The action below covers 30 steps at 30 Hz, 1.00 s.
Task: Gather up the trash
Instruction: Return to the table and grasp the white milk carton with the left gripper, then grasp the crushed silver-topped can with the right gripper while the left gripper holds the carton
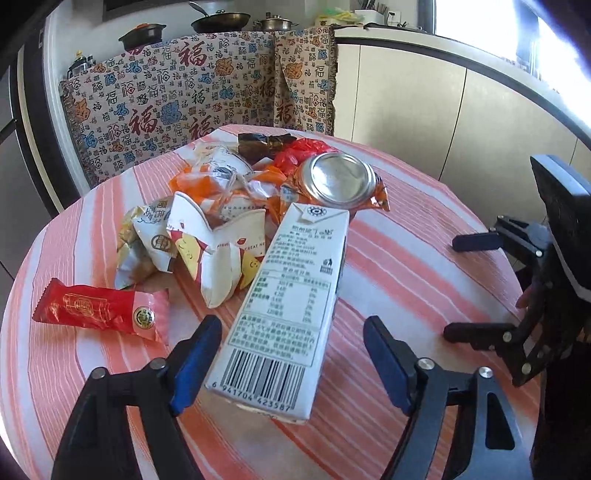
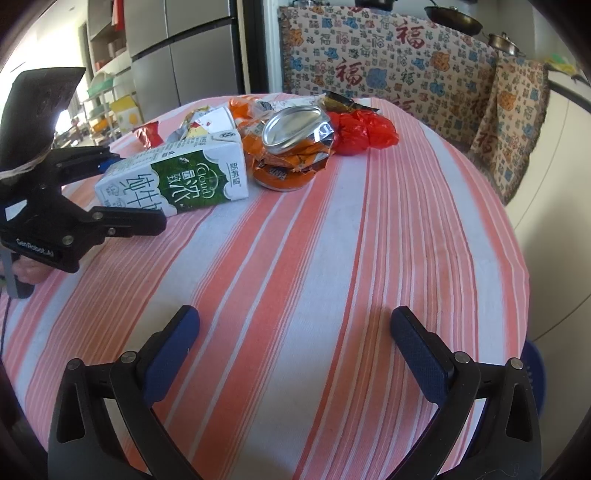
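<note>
A white milk carton (image 1: 291, 295) lies on its side on the striped table (image 1: 406, 258), its barcode end between the fingers of my open left gripper (image 1: 291, 354). Neither pad visibly touches it. It also shows in the right wrist view (image 2: 177, 181). Behind it sit a crushed orange can (image 1: 340, 181), a folded paper cup (image 1: 218, 251), snack wrappers (image 1: 147, 243), a red candy packet (image 1: 103, 310) and a red plastic bag (image 2: 362, 133). My right gripper (image 2: 295, 343) is open and empty over bare cloth, to the right of the pile (image 1: 476, 284).
A patterned blanket (image 1: 192, 96) drapes a seat behind the table. Pans (image 1: 221, 20) sit on the counter beyond. Cabinets (image 1: 443, 110) stand to the right, a fridge (image 2: 184, 55) to the left. The table's edge (image 2: 517, 258) curves close on the right.
</note>
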Motion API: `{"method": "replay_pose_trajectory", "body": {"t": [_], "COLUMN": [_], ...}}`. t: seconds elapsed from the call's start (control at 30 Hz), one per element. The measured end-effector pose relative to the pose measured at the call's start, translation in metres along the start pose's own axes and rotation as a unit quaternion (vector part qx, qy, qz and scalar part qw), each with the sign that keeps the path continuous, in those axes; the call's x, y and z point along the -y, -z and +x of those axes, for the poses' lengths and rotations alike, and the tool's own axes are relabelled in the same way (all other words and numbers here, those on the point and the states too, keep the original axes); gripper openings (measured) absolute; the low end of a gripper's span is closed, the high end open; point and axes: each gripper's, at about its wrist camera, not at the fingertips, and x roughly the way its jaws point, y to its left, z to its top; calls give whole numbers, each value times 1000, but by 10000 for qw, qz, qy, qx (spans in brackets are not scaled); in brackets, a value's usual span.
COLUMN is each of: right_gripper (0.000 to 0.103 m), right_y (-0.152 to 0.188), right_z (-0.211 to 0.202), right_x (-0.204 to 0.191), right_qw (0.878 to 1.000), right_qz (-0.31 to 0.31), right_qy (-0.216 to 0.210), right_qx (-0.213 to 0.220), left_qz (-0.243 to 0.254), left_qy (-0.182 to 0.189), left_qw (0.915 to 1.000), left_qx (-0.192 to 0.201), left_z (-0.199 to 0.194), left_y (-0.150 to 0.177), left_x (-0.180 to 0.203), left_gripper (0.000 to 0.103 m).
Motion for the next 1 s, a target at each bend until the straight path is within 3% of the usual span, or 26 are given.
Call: {"method": "replay_pose_trajectory", "body": {"t": [0.03,0.17,0.23,0.33,0.43,0.67,0.87,0.93,0.97,1.0], "right_gripper": [103,103,103,103,102,95,93,83,62,57], "right_y": [0,2,1,-5,-17,-64,-97,-100,-100,-100], "right_z": [0,0,0,3,10,50,80,80,78,77], "right_x": [0,2,2,5,11,13,9,10,8,7], "right_qw": [10000,10000,10000,9998,9995,9987,9987,9988,9985,9982], "right_qz": [1,-29,-60,-75,-46,-181,-229,-254,-334,-378], "right_qy": [-5,-28,-49,-119,-232,-273,-294,-305,-352,-397], "right_qx": [8,17,-16,-143,-199,-397,-343,-292,-238,-256], "left_qz": [-100,-650,-1016,-1538,-2036,-1831,-2028,-2105,-2124,-2123], "left_qy": [57,-106,-395,-1089,-1229,-1438,-1503,-1515,-1508,-1502], "left_qw": [9999,9978,9939,9821,9713,9723,9675,9657,9654,9655], "left_qx": [-16,123,177,59,1,-185,-166,-163,-161,-155], "left_z": [0,-16,-32,-52,-62,-53,-56,-57,-56,-56], "left_y": [0,12,25,48,66,67,70,69,67,66], "left_x": [0,-2,0,4,3,11,4,0,-2,-2], "left_gripper": [43,42,42,43,45,50,50,50,50,50]}}
